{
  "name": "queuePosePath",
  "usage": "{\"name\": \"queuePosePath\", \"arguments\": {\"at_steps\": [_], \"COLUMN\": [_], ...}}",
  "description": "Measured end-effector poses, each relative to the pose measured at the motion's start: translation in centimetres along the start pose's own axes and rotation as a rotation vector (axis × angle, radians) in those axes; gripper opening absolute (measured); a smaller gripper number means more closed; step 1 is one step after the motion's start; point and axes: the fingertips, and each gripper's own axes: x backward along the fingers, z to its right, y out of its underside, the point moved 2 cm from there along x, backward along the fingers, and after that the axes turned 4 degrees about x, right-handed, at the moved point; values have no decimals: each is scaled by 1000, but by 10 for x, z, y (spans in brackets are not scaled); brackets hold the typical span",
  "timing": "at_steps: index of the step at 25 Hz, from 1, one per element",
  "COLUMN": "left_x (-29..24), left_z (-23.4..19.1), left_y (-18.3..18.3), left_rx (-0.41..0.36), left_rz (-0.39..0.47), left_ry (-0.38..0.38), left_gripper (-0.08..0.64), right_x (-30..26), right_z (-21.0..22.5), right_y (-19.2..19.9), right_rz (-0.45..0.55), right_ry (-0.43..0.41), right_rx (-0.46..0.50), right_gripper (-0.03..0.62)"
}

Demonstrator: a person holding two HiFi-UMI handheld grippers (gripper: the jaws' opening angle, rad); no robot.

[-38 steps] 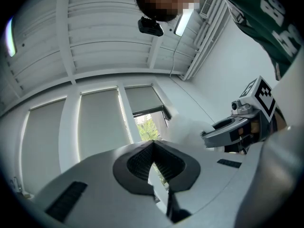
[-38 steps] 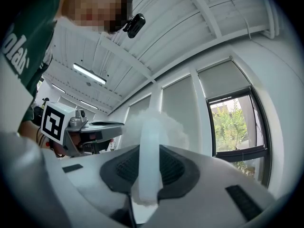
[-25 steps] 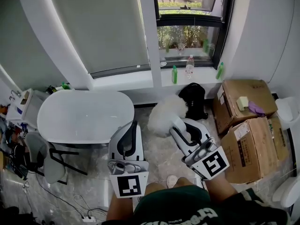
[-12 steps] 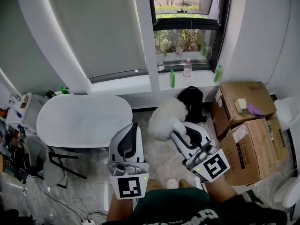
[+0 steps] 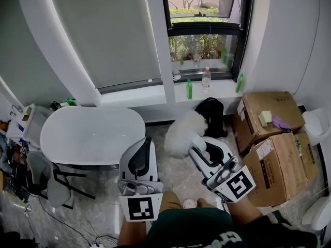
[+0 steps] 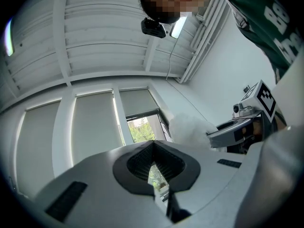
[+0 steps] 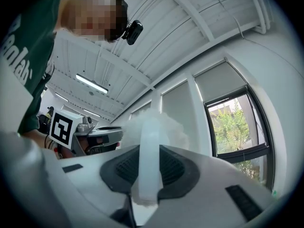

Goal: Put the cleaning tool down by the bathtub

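The cleaning tool is a fluffy white duster (image 5: 182,130) with a white handle (image 7: 148,151). My right gripper (image 5: 195,140) is shut on that handle, and the fluffy head (image 7: 167,126) stands out beyond the jaws, above the floor to the right of the bathtub. The white oval bathtub (image 5: 93,133) lies at the left under the blinds. My left gripper (image 5: 145,142) hangs at the tub's near right end, its jaws together and nothing in them. In the left gripper view, the left gripper (image 6: 153,163) points up at the window.
Two cardboard boxes (image 5: 270,112) (image 5: 282,161) stand at the right, with a black bag (image 5: 211,110) beside them under the window. Bottles (image 5: 189,88) stand on the sill. A grey chair (image 5: 51,177) and cables lie left of the tub. My legs are at the bottom edge.
The head view has shifted slightly. Both grippers stay in nearly the same place, and the duster remains in the right gripper.
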Motion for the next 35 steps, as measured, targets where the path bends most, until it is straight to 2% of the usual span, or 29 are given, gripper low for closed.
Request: {"name": "queuePosePath", "arguments": {"at_steps": [9,13,23,28,31,35], "left_x": [-7,-10,-22,-34,-43,-53], "left_z": [2,-1,-3,-7,-7,-11], "left_y": [-2,-5,17,23,29,42], "left_rx": [-24,-25,-22,-33,-25,-25], "left_rz": [-12,-1,-34,-19,0,6], "left_ry": [2,-6,-1,0,4,11], "left_gripper": [6,6,6,6,6,6], "right_x": [-3,-5,-16,-25,-31,-40], "right_z": [6,7,18,28,35,43], "right_y": [-4,-1,11,20,22,36], "right_rz": [38,23,40,6,36,29], "right_ry": [-19,-15,-18,6,6,23], "right_rx": [-1,12,17,15,14,16], "right_gripper": [94,92,94,94,94,94]}}
